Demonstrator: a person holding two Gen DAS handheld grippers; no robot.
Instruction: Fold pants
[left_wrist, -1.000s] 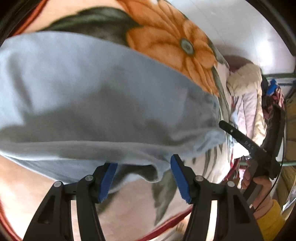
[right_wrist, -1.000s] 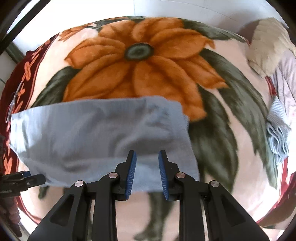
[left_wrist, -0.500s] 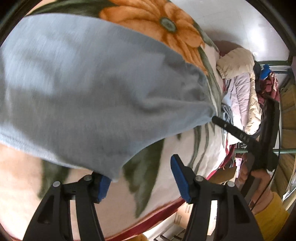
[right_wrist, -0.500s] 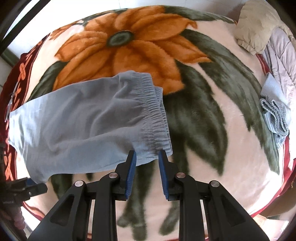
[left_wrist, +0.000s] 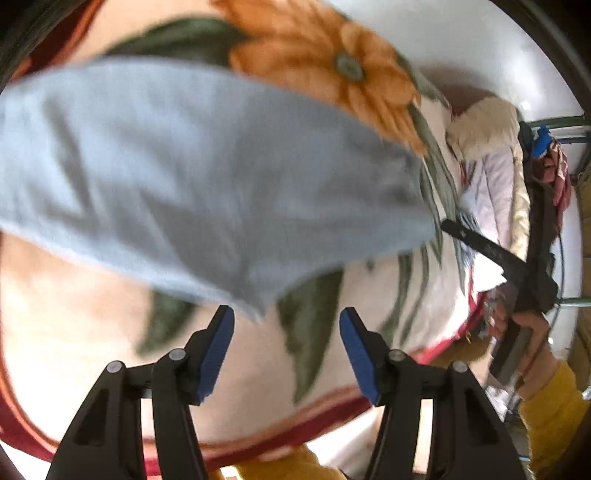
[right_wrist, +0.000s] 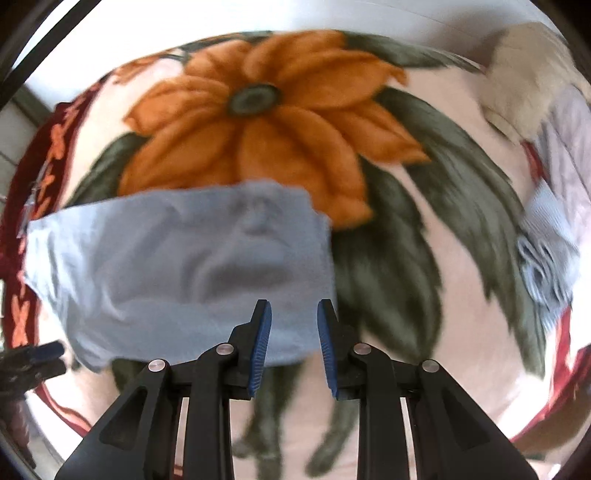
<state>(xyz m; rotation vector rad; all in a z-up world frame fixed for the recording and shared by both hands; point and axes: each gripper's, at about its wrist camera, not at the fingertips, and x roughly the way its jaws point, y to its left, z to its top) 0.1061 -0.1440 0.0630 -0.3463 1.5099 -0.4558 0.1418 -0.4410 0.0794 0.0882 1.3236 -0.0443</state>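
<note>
Light blue pants (left_wrist: 184, 177) lie folded on a cream blanket (left_wrist: 74, 314) printed with a big orange flower. My left gripper (left_wrist: 286, 314) hovers over the near corner of the pants, open, with nothing between its blue pads. My right gripper (right_wrist: 293, 310) points down at the pants (right_wrist: 177, 266) near their right front edge. Its pads stand a narrow gap apart and press on nothing. Its black finger (left_wrist: 480, 247) shows at the pants' right end in the left wrist view. The left gripper's tip (right_wrist: 37, 354) shows at the far left of the right wrist view.
A cream jacket (right_wrist: 528, 74) and pale clothes are heaped at the blanket's (right_wrist: 469, 295) right side, with a folded blue-grey garment (right_wrist: 546, 266) near the red border. A hand in a yellow sleeve (left_wrist: 546, 406) holds the right gripper. Metal rails (left_wrist: 554, 122) stand beyond.
The pants' edge that lay between my left pads a second ago has slipped out, and that gripper has drawn up and back. The waistband seen half a second ago no longer shows.
</note>
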